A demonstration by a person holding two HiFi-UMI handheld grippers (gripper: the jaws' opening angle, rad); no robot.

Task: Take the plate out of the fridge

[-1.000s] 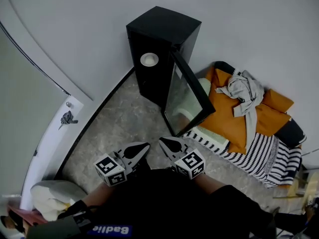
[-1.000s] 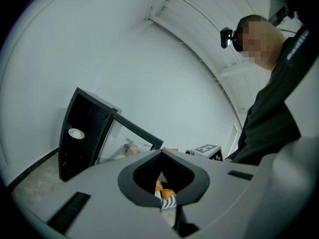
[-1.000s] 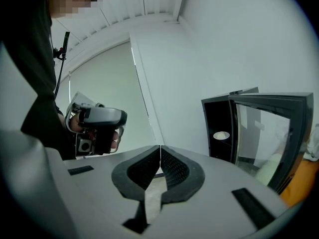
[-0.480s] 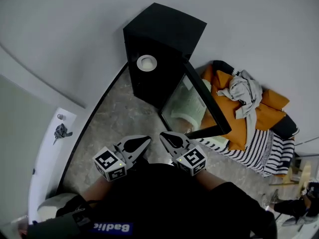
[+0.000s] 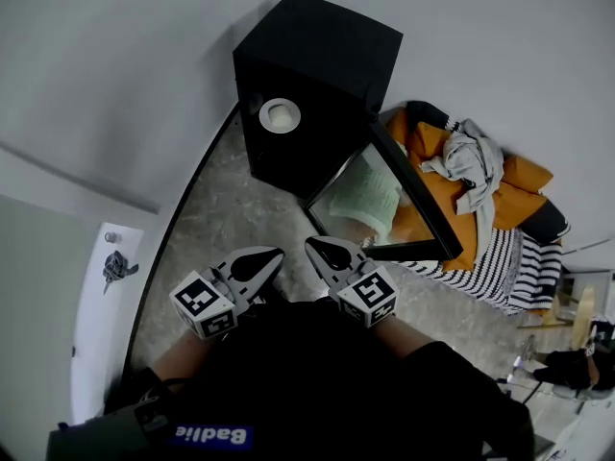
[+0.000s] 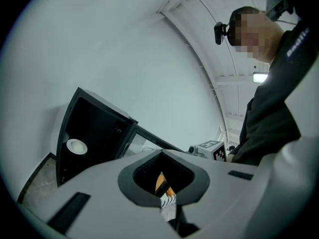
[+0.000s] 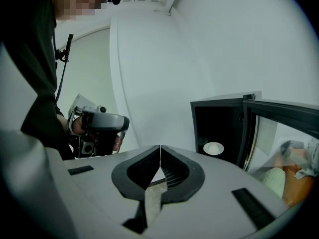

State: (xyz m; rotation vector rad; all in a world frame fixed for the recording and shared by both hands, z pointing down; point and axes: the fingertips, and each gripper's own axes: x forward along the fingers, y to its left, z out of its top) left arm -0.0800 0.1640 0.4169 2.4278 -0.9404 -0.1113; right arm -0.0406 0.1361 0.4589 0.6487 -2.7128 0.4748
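1. Spotting the plate [image 5: 280, 115] lying flat inside the black fridge [image 5: 317, 46], towards the left wall and close to the front opening, small, white and with nothing on top
2. Reachable past the glass door [image 5: 357, 195], swung wide open on the right side
3. Holding nothing in the left gripper [image 5: 279, 253]: closed all the way, pads meeting at the tips, hovering above the stone-patterned floor [image 5: 221, 200] and well short of the fridge
4. Likewise nothing in the right gripper [image 5: 309, 245]: shut tight tip to tip, just beside the left one and aimed towards the open fridge
5. Probably glazed ceramic, so best treated as stiff, fairly light, smooth enough to slip, and likely to chip or break if dropped on that hard floor
6. Best taken at the near rim, one pad above the edge and one below, after spreading the jaws first; a firm but not crushing pinch
7. Worth keeping level while drawing it out, steering clear of the door frame, and bringing the second gripper to the opposite rim if tipping
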